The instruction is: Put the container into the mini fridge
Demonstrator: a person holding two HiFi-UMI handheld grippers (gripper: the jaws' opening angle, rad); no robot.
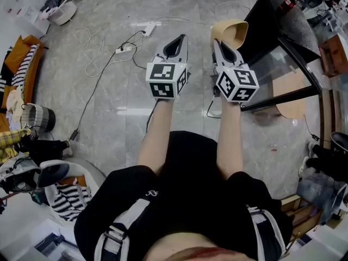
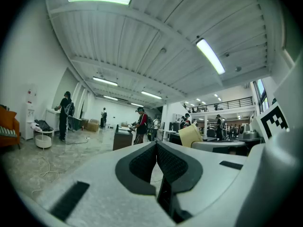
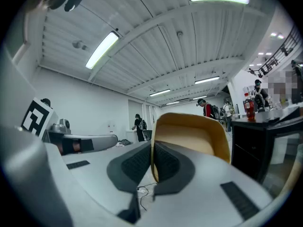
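My right gripper [image 1: 217,41] is shut on the rim of a tan, bowl-shaped container [image 1: 231,31], held out over the floor with its hollow facing away from me. In the right gripper view the jaws [image 3: 152,150] pinch the container's [image 3: 199,136] edge. Just right of it stands the black mini fridge [image 1: 269,23], whose glass door [image 1: 288,75] looks swung open toward me; the fridge [image 3: 251,145] is close at that view's right. My left gripper [image 1: 178,39] is level beside the right one, shut on nothing [image 2: 156,148]. The container [image 2: 191,135] also shows in the left gripper view.
Red bottles [image 1: 288,1] stand on the fridge top. A white power strip with cables [image 1: 128,45] lies on the floor ahead. A basket [image 1: 62,7] and an orange sofa [image 1: 24,58] are at the left, with clutter near my feet. People stand far off in the hall [image 2: 140,124].
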